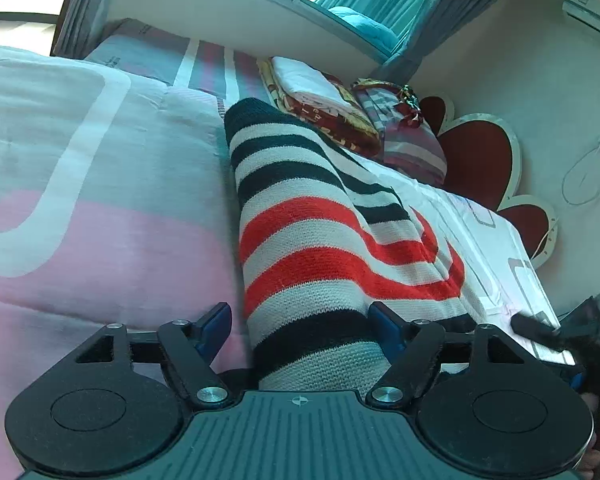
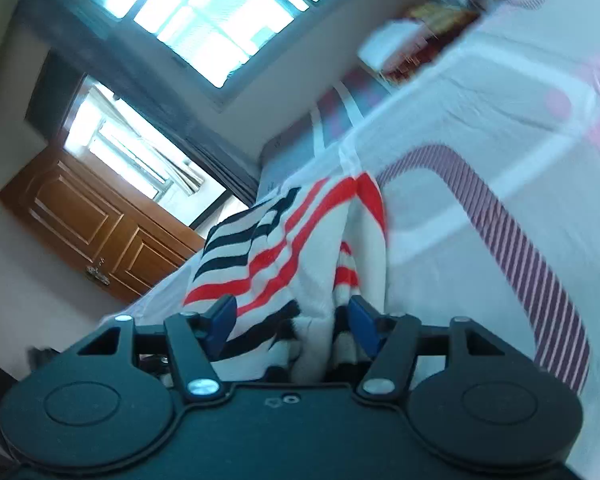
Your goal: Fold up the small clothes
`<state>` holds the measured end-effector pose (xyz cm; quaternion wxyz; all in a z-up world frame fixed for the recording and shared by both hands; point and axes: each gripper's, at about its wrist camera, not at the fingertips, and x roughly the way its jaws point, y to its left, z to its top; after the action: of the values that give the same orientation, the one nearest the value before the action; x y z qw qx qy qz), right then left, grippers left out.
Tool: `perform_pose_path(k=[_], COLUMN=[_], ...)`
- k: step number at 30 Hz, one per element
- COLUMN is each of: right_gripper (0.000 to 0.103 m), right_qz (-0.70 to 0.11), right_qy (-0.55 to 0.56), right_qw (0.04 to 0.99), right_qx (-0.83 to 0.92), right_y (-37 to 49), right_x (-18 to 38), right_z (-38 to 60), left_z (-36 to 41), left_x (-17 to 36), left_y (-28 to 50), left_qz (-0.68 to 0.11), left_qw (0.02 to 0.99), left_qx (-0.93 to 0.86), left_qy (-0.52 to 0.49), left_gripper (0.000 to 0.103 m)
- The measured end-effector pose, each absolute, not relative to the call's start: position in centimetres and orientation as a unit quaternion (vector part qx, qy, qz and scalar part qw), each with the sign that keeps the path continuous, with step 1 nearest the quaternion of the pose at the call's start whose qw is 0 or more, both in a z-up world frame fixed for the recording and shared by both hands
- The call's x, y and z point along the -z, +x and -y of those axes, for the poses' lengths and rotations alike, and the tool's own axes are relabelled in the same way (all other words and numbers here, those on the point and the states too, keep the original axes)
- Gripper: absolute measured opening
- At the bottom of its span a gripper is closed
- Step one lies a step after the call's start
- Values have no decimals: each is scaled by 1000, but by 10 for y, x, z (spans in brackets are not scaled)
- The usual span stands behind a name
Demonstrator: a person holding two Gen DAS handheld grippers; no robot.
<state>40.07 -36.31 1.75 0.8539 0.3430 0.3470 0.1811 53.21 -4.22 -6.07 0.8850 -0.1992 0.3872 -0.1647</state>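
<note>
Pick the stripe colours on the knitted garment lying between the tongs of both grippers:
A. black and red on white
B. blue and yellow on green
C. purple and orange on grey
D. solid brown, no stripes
A: the striped knit garment shows black bands farther off and red bands nearer on a white ground, lying on the pink and grey bedspread; the right wrist view shows the same colours.

Bright windows [image 2: 204, 20], grey curtains [image 1: 452, 4], wooden door [image 2: 100, 220], white walls [image 1: 540, 92].

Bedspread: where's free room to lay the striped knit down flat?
Free: the pink-and-grey bedspread left of the striped knit, up to the grey pillow. Crowded: the far right corner, with folded blankets and a plaid bundle against the headboard.
</note>
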Motion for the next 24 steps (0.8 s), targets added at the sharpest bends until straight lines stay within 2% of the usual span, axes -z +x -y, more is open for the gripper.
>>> perform_pose_path(k=[1, 2, 3, 9, 10, 12, 14, 15, 16, 17, 19, 24], right_gripper=[55, 30, 25, 22, 23, 32, 33, 31, 21, 17, 11, 8], right_qz=[-359, -371, -380, -375, -367, -354, -355, -365, -382, -390, -378, -392], right_qy=[350, 348, 338, 355, 353, 361, 355, 331, 303, 293, 330, 329], right_qw=[846, 845, 847, 847, 851, 851, 850, 855, 861, 863, 856, 854], right_qx=[-178, -168, -155, -124, -128, -141, -161, -159, -145, -131, -125, -96], right_y=[401, 404, 406, 394, 388, 379, 377, 379, 383, 385, 379, 366], right_x=[-17, -14, -15, -1, -1, -6, -9, -11, -10, -9, -7, 14], right_z=[361, 360, 358, 363, 364, 368, 364, 359, 353, 350, 358, 360], left_z=[42, 43, 44, 42, 40, 35, 34, 34, 33, 33, 35, 38], left_x=[59, 55, 52, 39, 37, 34, 34, 35, 35, 35, 39, 43], left_y=[536, 536, 535, 527, 525, 522, 517, 516, 512, 509, 501, 493], left_qz=[-386, -382, -382, -375, -373, -373, -373, -376, -376, -378, -380, -380], left_qw=[887, 891, 893, 900, 901, 901, 900, 899, 898, 898, 898, 902], left_qx=[162, 161, 161, 166, 165, 164, 165, 165, 166, 167, 167, 164], left_qy=[-194, -186, -177, -148, -147, -150, -155, -155, -157, -154, -142, -123], left_gripper=[75, 75, 75, 75, 75, 75, 75, 75, 75, 75, 75, 78])
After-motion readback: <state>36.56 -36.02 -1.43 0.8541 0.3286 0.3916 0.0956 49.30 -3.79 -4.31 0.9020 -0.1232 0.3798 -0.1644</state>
